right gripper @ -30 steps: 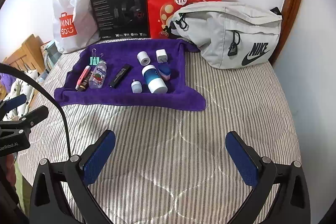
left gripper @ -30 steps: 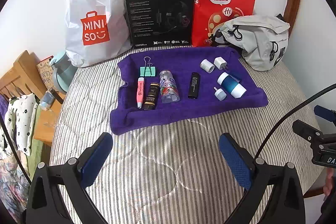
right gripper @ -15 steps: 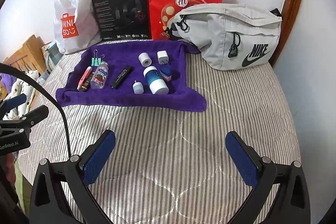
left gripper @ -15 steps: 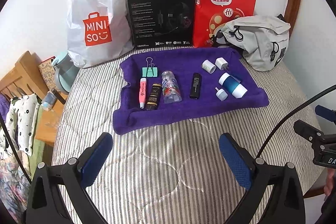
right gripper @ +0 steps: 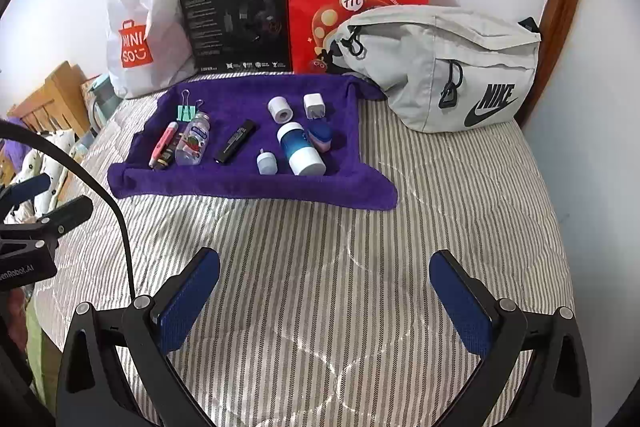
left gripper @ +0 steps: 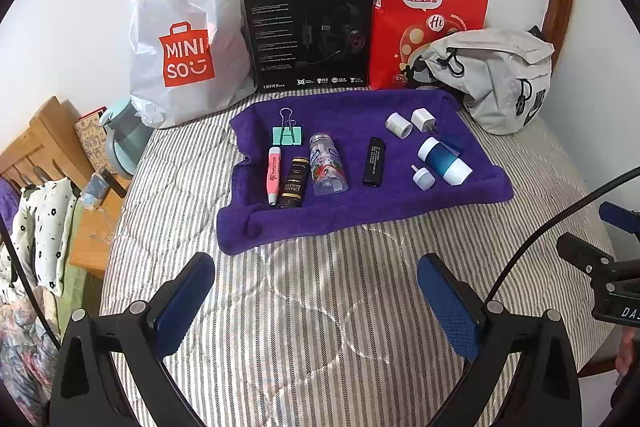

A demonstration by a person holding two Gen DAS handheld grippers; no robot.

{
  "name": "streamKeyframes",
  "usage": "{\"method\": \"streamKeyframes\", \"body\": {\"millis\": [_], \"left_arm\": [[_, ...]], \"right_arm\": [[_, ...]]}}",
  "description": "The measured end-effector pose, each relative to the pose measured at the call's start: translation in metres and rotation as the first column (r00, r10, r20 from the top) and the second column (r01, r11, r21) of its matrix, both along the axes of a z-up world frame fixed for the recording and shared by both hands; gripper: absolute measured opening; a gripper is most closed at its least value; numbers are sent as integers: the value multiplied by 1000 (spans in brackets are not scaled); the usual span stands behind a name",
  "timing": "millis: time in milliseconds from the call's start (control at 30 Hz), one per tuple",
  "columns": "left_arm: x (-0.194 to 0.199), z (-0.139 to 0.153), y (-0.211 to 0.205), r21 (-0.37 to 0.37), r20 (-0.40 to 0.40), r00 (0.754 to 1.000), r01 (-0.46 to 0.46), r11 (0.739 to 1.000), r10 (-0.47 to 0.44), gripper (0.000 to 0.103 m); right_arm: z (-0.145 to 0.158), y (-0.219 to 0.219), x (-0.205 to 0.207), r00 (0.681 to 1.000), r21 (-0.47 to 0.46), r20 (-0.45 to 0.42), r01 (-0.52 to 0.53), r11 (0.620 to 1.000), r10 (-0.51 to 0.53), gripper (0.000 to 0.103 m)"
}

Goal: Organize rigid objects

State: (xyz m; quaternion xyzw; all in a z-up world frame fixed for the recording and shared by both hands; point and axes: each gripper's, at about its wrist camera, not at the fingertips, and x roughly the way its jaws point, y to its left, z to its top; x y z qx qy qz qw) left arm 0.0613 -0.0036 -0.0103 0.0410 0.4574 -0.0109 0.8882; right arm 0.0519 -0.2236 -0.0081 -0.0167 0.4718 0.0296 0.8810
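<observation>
Small rigid objects lie on purple towel; both grippers' jaws apart, empty.

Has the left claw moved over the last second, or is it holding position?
Yes, slightly. In the left wrist view the purple towel and black headphone box shifted rightward and down a little, so the open left claw swung slightly left and tilted up.

The left gripper hangs over the striped bedcover, jaws wide apart and empty. Ahead, a purple towel carries a mint binder clip, pink pen, clear bottle, black stick and blue-and-white container. Behind stand a Miniso bag and Hecate box.
</observation>
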Motion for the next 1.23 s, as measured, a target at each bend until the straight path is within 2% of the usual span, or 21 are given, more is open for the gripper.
{"method": "streamKeyframes", "body": {"millis": [1233], "left_arm": [[-2, 3, -1, -5, 7, 1000, -1, 1000, 1, 102]], "right_arm": [[4, -4, -4, 1000, 22, 18, -9, 1000, 9, 103]]}}
